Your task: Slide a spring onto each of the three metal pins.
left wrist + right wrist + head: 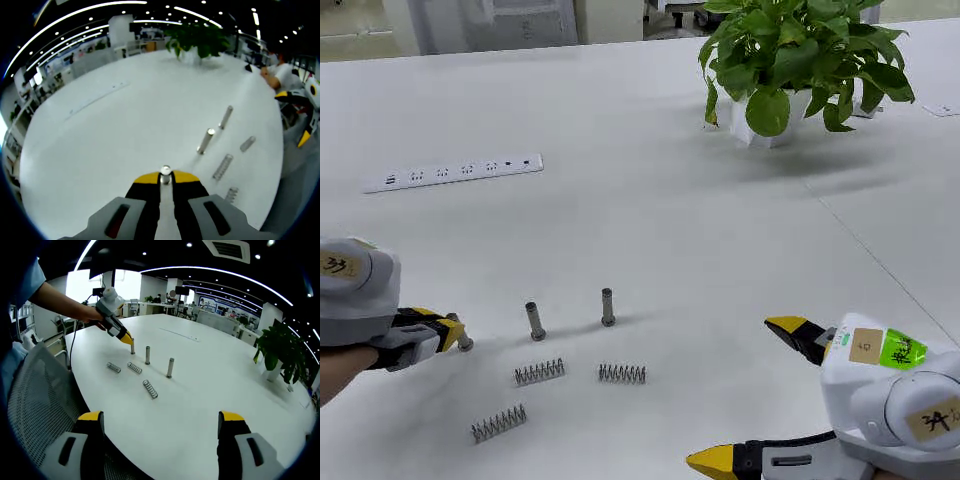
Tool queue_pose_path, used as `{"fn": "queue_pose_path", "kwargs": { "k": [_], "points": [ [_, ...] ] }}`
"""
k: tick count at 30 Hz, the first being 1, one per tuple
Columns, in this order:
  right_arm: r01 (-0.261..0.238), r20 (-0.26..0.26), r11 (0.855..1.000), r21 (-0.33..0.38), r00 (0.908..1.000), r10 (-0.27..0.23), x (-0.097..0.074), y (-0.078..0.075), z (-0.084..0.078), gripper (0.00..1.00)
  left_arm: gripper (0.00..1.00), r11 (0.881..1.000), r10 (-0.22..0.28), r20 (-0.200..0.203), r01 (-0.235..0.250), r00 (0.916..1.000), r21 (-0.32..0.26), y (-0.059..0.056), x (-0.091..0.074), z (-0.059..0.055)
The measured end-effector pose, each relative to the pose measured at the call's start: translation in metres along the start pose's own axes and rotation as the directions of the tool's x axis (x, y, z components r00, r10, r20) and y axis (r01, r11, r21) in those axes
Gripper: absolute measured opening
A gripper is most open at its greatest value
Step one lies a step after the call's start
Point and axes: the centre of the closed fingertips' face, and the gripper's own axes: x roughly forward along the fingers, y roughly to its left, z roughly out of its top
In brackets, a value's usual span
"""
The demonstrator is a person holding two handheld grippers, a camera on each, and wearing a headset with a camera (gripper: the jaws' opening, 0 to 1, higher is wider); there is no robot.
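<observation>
The leftmost pin [466,343] is mostly hidden, clamped between the fingers of the left gripper [455,332], itself cropped by the left edge. Right gripper [748,393] and potted plant [790,60]: likewise cropped. Power strip [455,171] markings: illegible.

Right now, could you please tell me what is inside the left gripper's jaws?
One metal pin, upright, clamped between the yellow tips of the left gripper. Its round top shows above them. In the left gripper view the tips cover its lower shaft and base.
</observation>
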Motion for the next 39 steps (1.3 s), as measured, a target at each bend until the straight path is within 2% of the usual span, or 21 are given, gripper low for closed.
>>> {"fn": "queue_pose_path", "kwargs": {
  "k": [3, 8, 29, 33, 39],
  "points": [
    [0.001, 0.001, 1.0, 0.001, 1.0, -0.001, 0.0, 0.0, 0.0, 0.96, 0.08, 1.0, -0.007, 0.003, 0.007, 1.0, 0.018, -0.005, -0.001, -0.001],
    [-0.002, -0.002, 1.0, -0.004, 1.0, 0.002, 0.0, 0.0, 0.0, 0.95, 0.08, 0.998, 0.003, 0.007, -0.003, 1.0, 0.061, -0.007, -0.002, -0.002],
    [-0.005, -0.007, 1.0, -0.007, 1.0, 0.005, 0.001, 0.001, -0.001, 0.95, 0.08, 0.997, 0.022, 0.022, -0.023, 0.9995, 0.069, -0.006, -0.003, -0.005],
    [-0.005, -0.01, 1.0, -0.01, 0.9999, 0.005, 0.001, 0.001, -0.002, 0.95, 0.09, 0.998, 0.027, 0.025, -0.028, 0.9993, 0.056, -0.006, -0.002, -0.007],
    [-0.006, -0.01, 1.0, -0.012, 0.9999, 0.006, 0.001, 0.002, -0.002, 0.95, 0.19, 0.999, 0.023, 0.034, -0.024, 0.9992, 0.021, -0.007, -0.002, -0.012]
  ]
}}
